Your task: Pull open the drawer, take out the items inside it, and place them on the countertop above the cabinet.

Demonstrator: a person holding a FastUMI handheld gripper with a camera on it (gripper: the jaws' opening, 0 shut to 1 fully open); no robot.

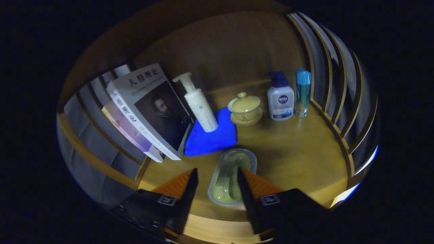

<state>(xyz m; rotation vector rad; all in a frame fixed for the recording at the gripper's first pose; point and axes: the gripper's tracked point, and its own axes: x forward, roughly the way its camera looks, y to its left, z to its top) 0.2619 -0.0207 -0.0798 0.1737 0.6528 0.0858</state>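
A clear packet with pale green contents lies flat on the wooden countertop. It sits between my fingers and reaches a little beyond them. My gripper is open. The right finger overlaps the packet's right edge, while a strip of bare wood shows between the left finger and the packet. I cannot tell whether the fingers touch it.
Beyond the packet lie a folded blue cloth and a white pump bottle. Two books lean at the left. A yellow lidded cup on a saucer, a white bottle with a blue pump and a blue-capped bottle stand behind. Slatted wooden rails fence both sides.
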